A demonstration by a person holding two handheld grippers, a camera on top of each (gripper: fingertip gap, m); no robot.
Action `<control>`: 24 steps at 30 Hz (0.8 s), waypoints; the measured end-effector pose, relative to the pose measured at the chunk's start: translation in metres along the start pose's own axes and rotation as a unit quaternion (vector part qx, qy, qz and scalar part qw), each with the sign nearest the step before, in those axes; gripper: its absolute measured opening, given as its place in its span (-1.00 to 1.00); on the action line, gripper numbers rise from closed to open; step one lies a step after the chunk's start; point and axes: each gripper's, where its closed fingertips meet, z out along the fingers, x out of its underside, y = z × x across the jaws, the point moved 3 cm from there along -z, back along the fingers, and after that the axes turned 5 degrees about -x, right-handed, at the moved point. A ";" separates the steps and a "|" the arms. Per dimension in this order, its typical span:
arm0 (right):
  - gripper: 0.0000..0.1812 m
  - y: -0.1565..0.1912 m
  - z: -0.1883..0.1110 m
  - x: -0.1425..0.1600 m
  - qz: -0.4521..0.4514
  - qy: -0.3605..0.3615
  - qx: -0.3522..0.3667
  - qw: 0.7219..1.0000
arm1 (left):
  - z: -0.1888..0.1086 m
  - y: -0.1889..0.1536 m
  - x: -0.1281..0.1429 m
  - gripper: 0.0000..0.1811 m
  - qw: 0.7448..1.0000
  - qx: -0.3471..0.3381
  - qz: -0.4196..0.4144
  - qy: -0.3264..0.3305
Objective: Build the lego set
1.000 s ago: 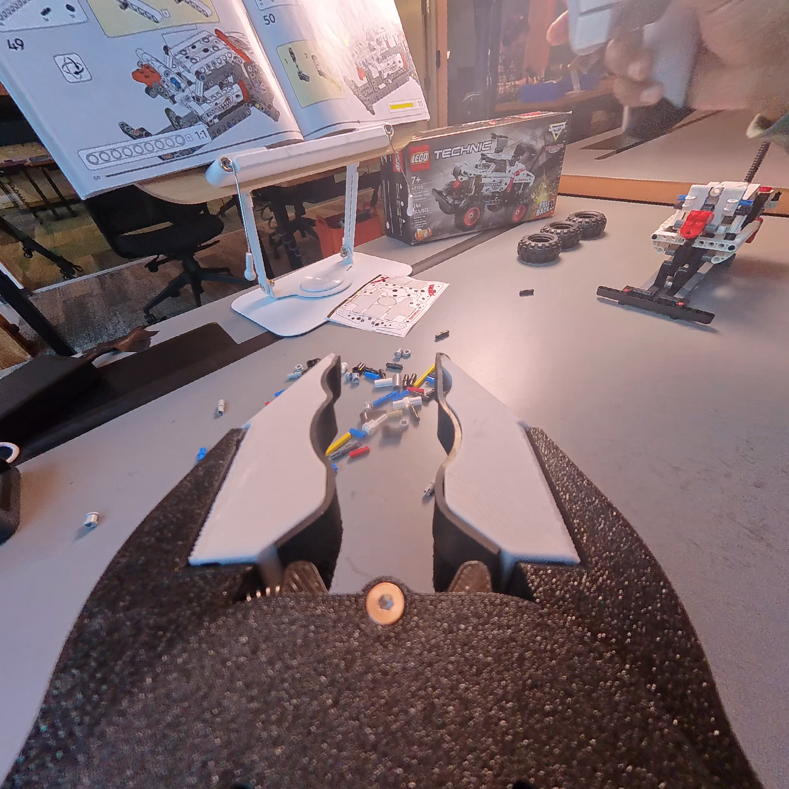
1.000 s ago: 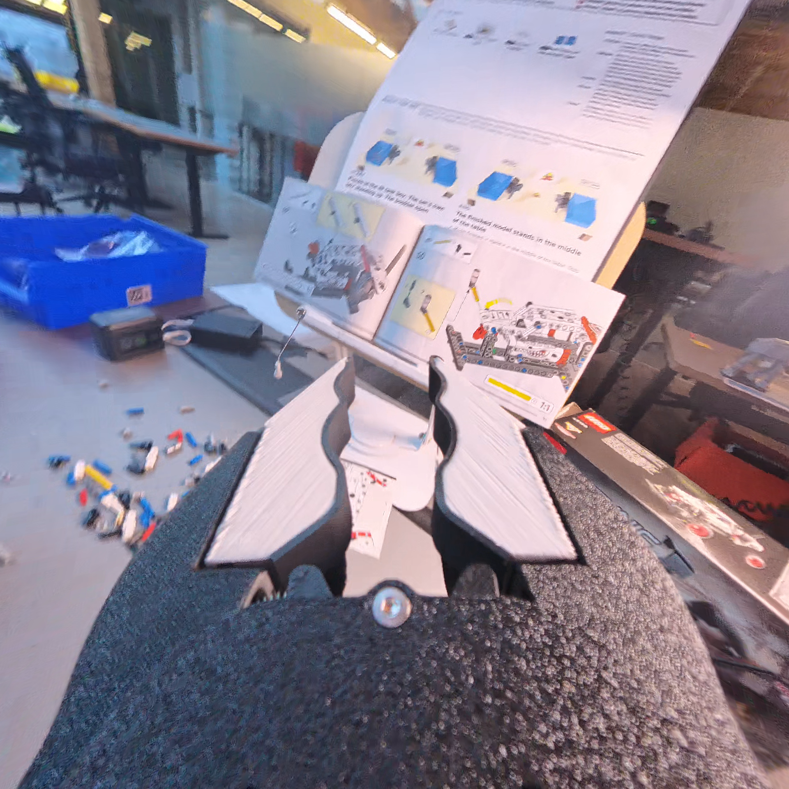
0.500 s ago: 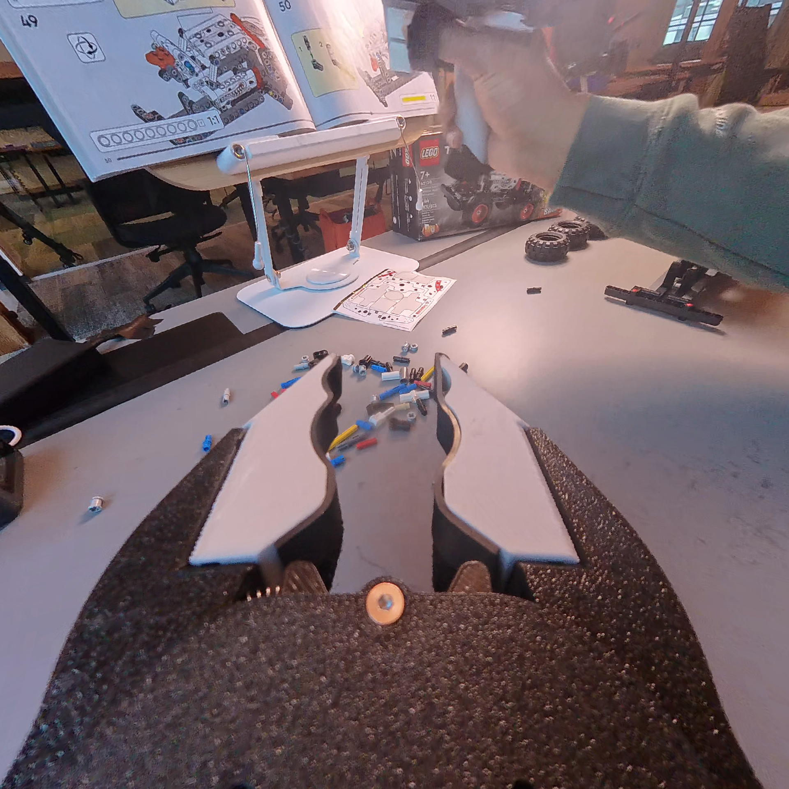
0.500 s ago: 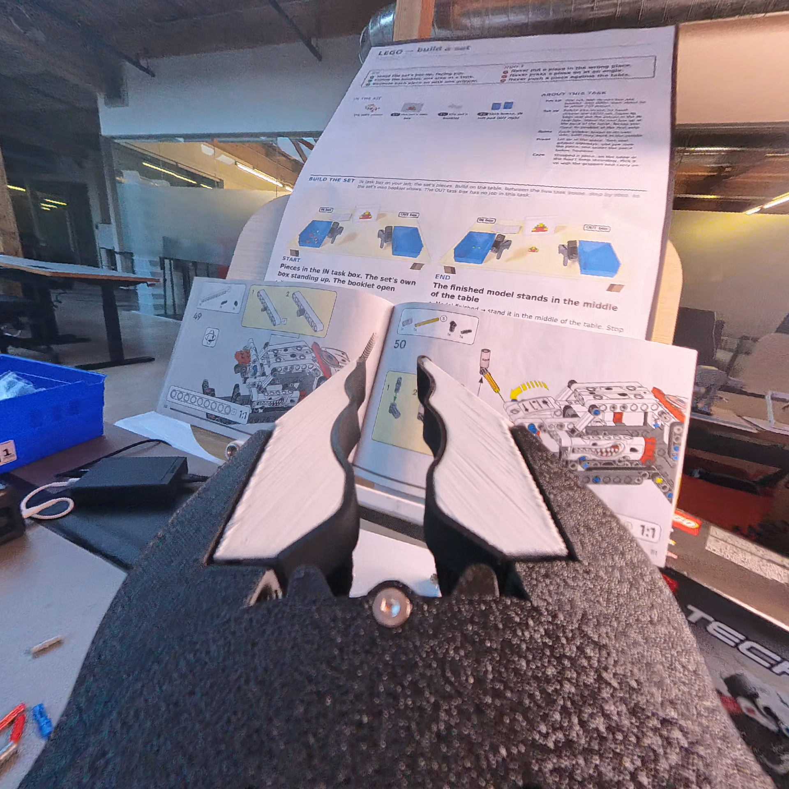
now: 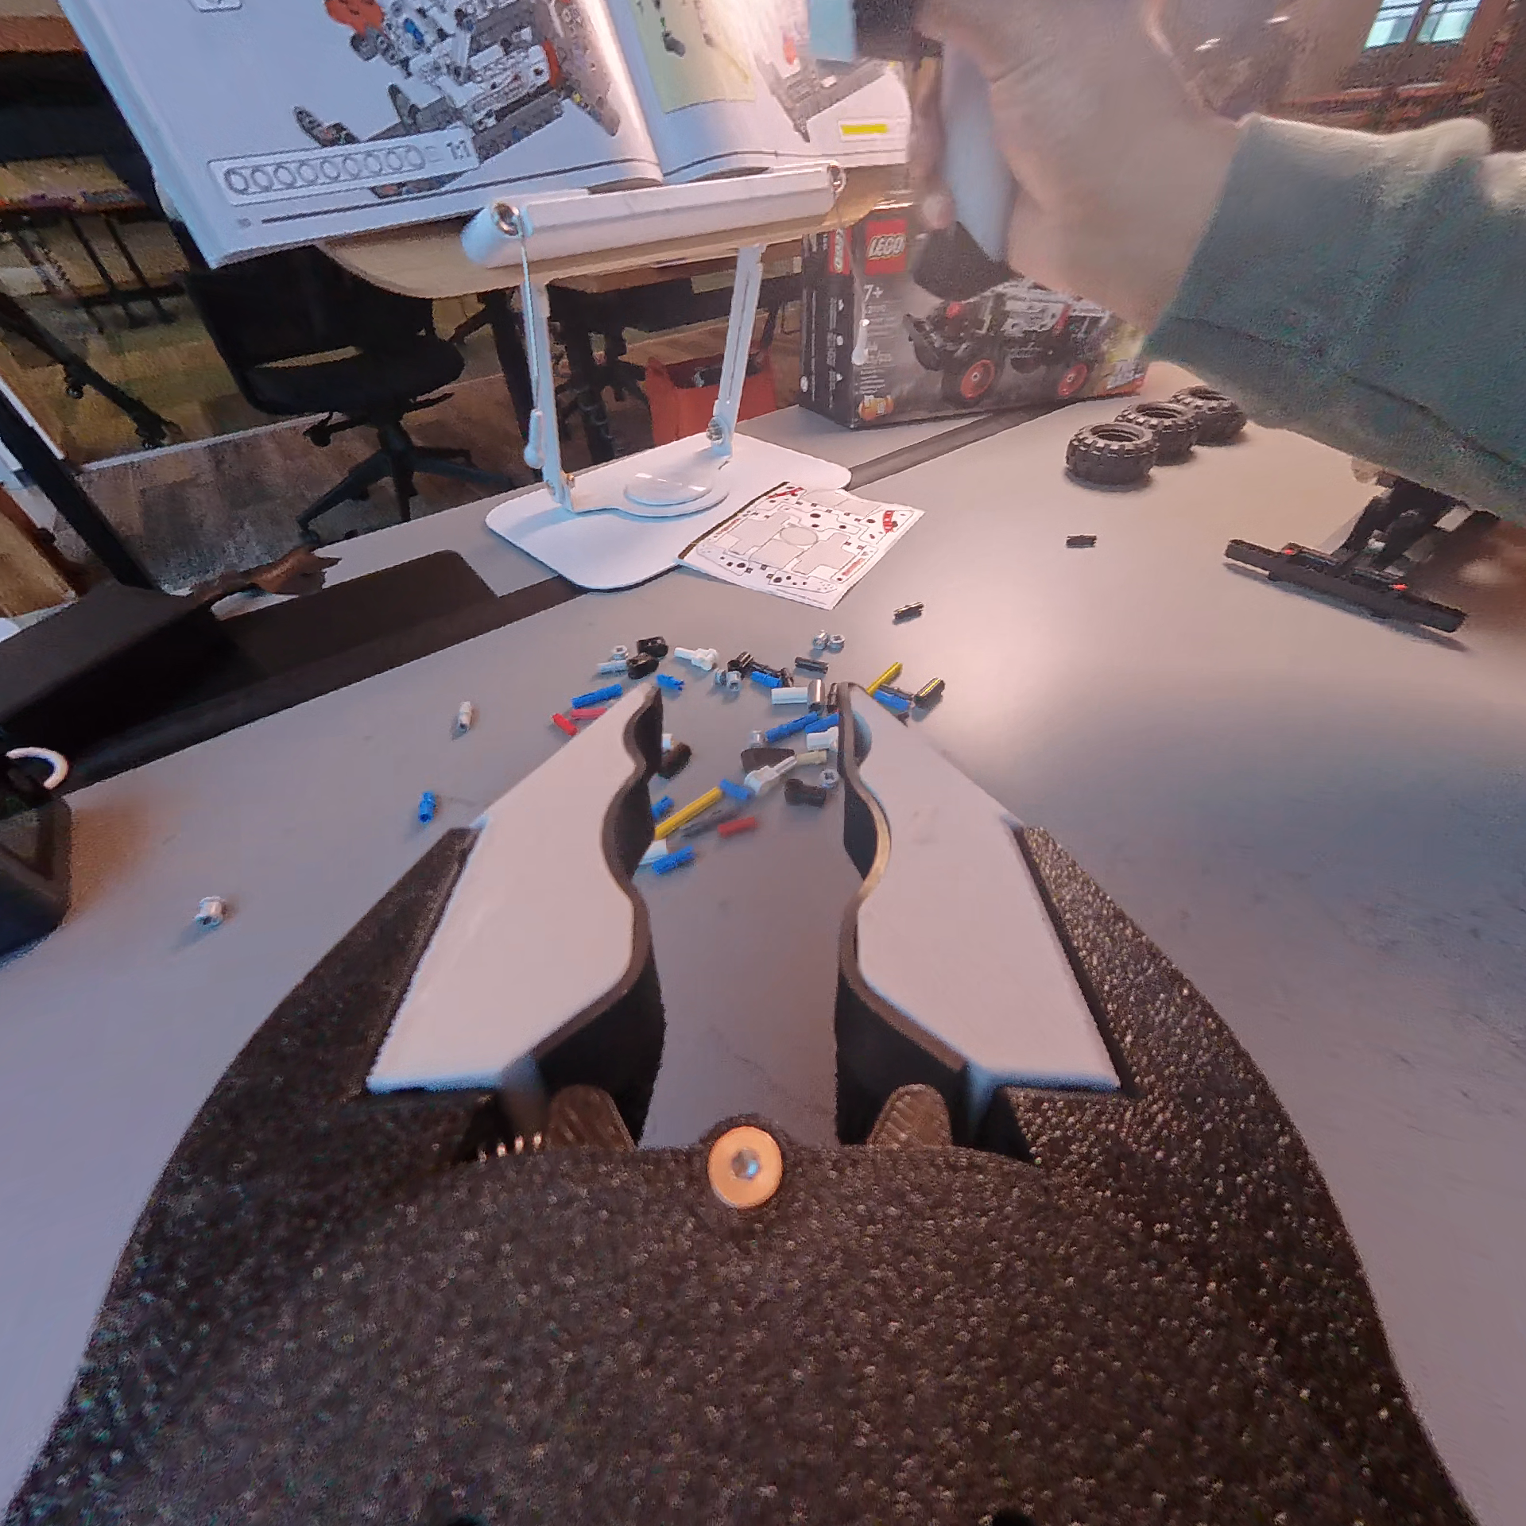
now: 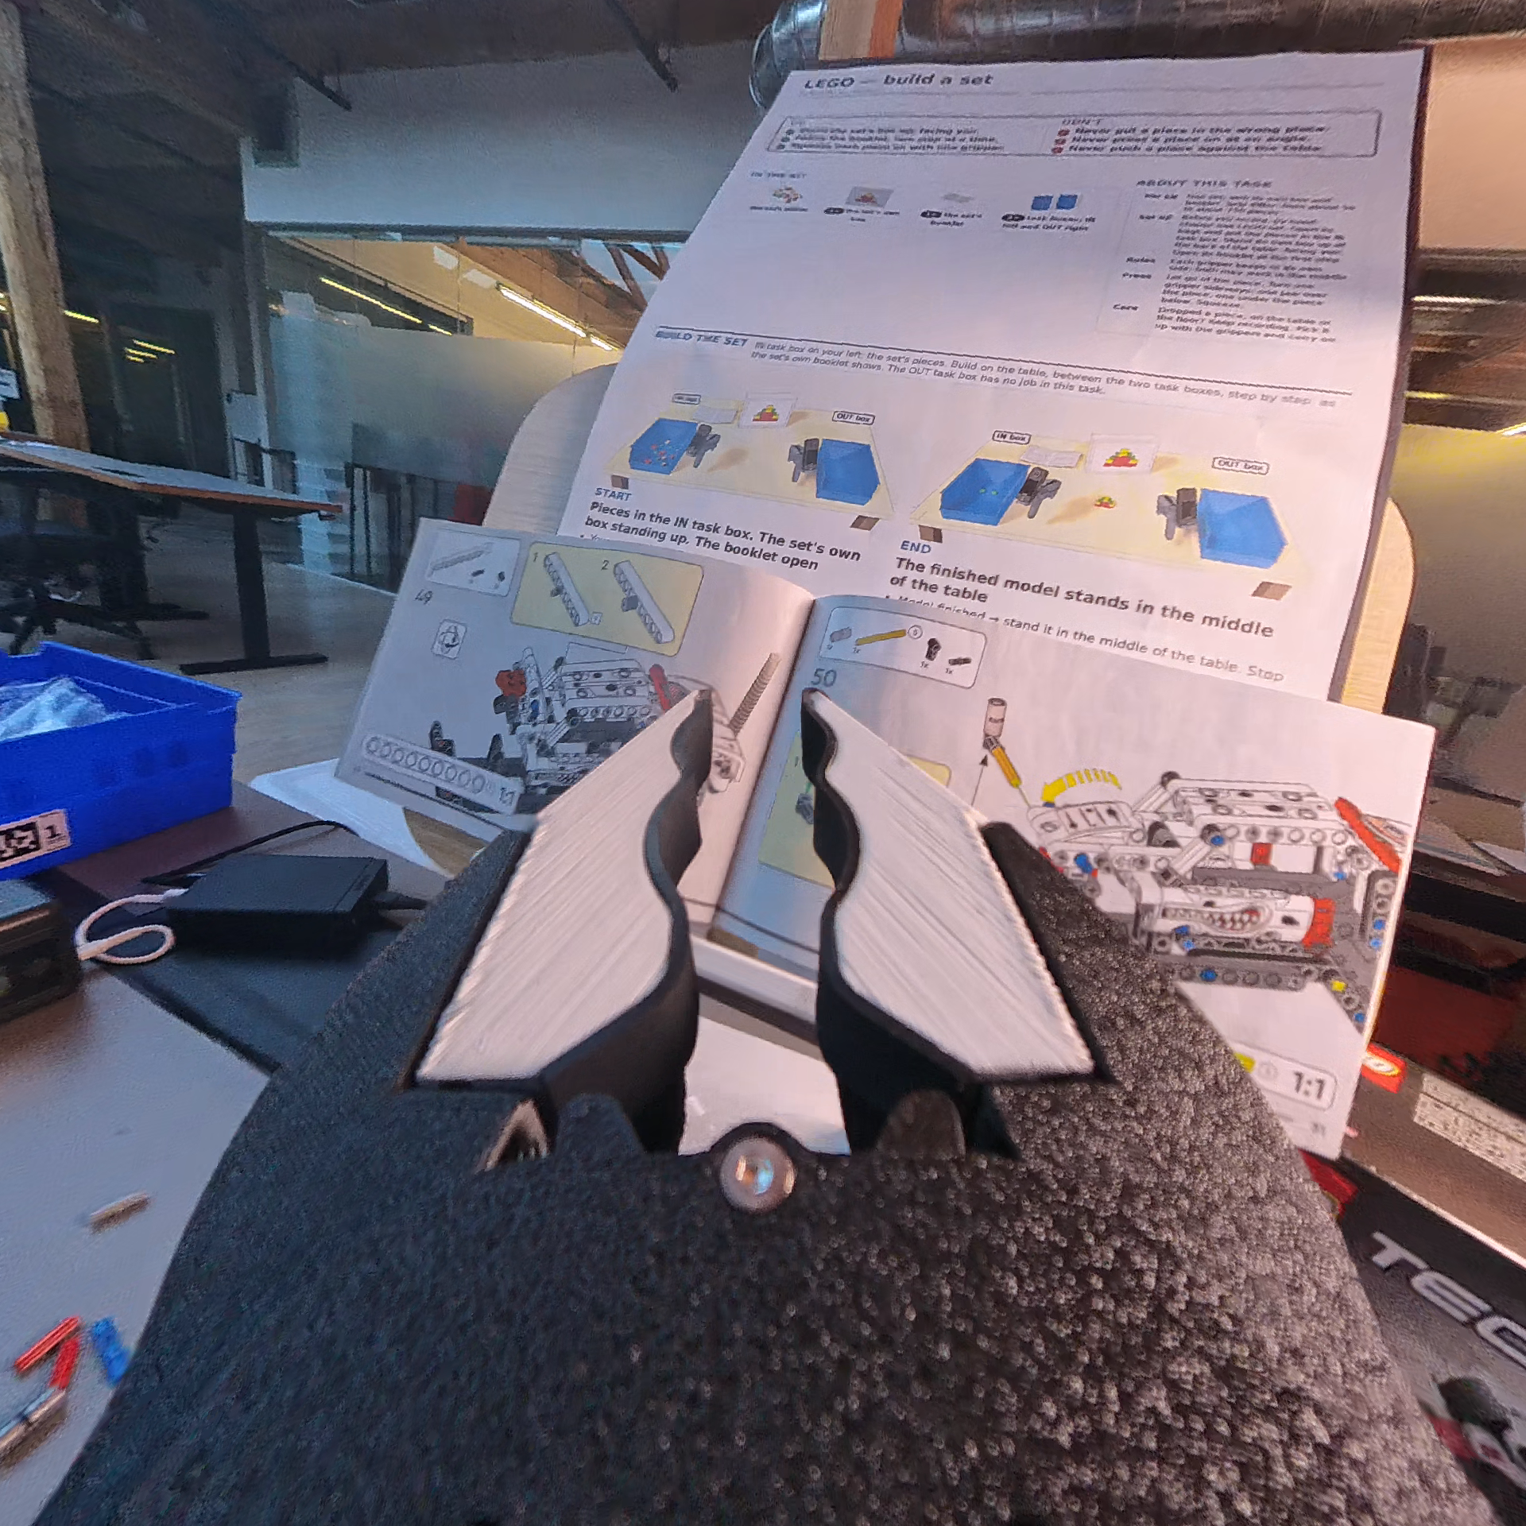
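My left gripper is open and empty, low over the grey table, with its fingertips on either side of a scatter of small loose Lego pieces. My right gripper is open and empty, raised in front of the open instruction booklet on its white stand. The part-built model lies at the right, mostly hidden by a teal sleeve. Three black tyres sit behind it. A few loose pieces show at the lower left of the right wrist view.
The set's box stands behind the stand, and a sticker sheet lies at its base. A large printed sheet stands behind the booklet. A blue bin and a black adapter sit at the left. From my left tips it is roughly 35 cm to the part-built model; from my right, 40 cm.
My right gripper has risen from the table and now faces the booklet closely; its arm now crosses the left wrist view and hides the model. My left gripper has edged forward over the pieces.
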 end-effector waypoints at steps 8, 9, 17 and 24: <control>-0.73 0.061 -0.120 0.023 0.071 0.093 -0.078 0.990 | 0.007 0.017 0.023 -0.60 0.996 -0.045 -0.007 0.078; -0.70 0.072 -0.141 0.029 0.080 0.116 -0.096 0.985 | 0.009 0.014 0.025 -0.60 0.995 -0.042 0.003 0.088; -0.70 0.110 -0.246 0.077 0.044 0.174 -0.135 0.974 | 0.051 -0.011 0.033 -0.72 0.986 0.047 0.049 0.151; -0.72 0.109 -0.252 0.082 0.024 0.165 -0.154 0.974 | 0.081 0.012 0.026 -0.86 0.981 0.056 0.005 0.185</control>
